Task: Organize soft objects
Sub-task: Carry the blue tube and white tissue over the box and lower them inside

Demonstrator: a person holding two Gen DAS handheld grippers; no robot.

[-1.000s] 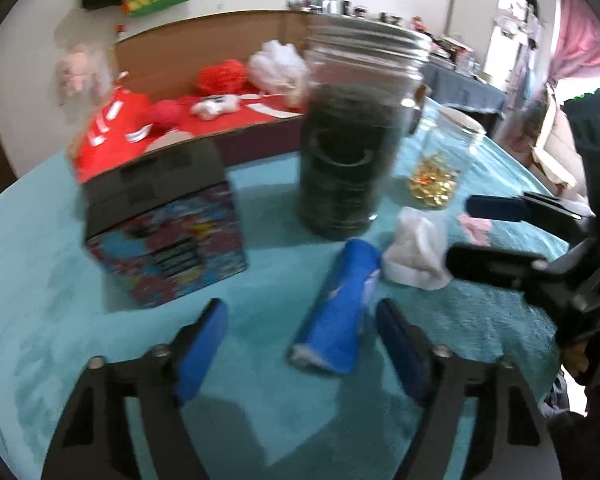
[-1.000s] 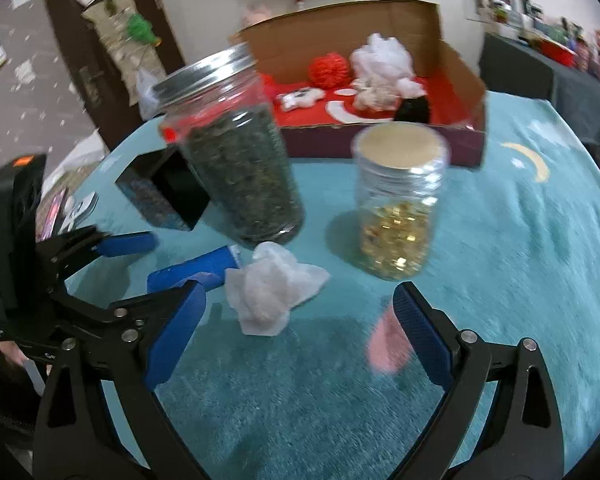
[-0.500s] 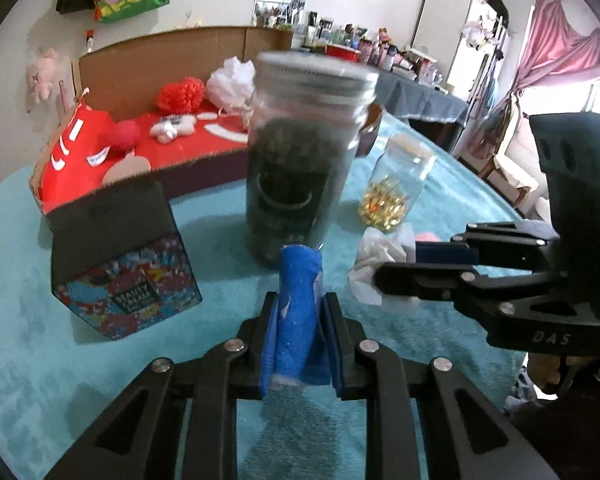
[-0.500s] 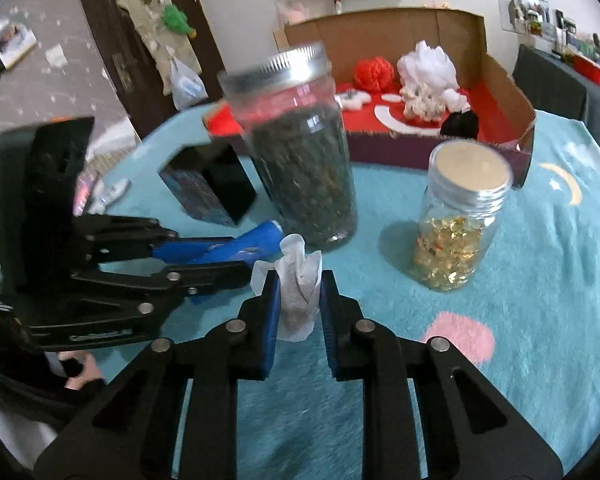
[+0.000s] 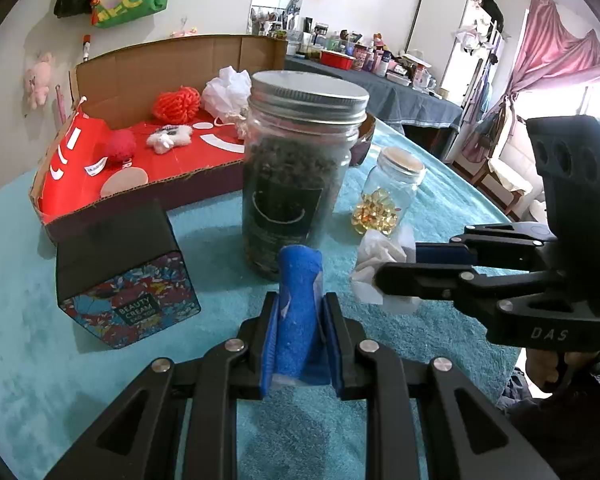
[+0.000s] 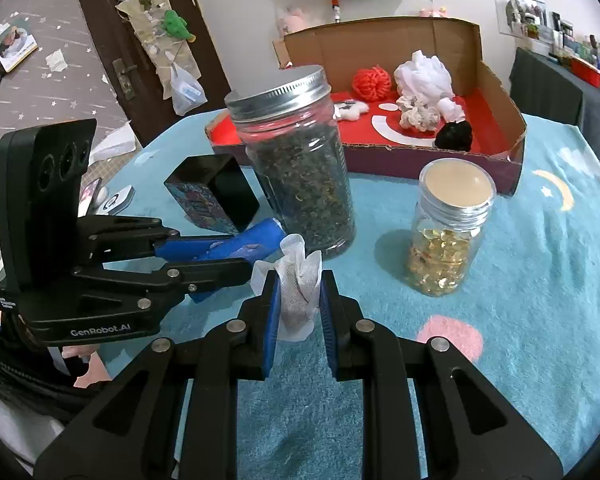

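Left of the tall dark-leaf jar (image 5: 300, 184), I see the black beauty-cream box (image 5: 124, 280) standing on the teal cloth (image 5: 40, 340), well apart from my tools. Just in front of that jar, my left gripper (image 5: 300, 320) is clamped on the blue cloth roll (image 5: 298, 304), whose far end pokes up past the pads toward the glass. To the right of the jar's base, my right gripper (image 6: 298, 300) is pinched tight on the crumpled white tissue (image 6: 298, 292), which bulges up out of the blue pads. Both tools sit side by side, the right one's fingers reaching in beside the roll. Further right of the jar stands the small jar of gold capsules (image 6: 446, 236). Behind the tall jar lies the open cardboard box (image 6: 496, 80) with its red floor, holding a red yarn ball (image 6: 372, 82), a white fluffy bundle (image 6: 424, 76) and a black soft lump (image 6: 454, 138).
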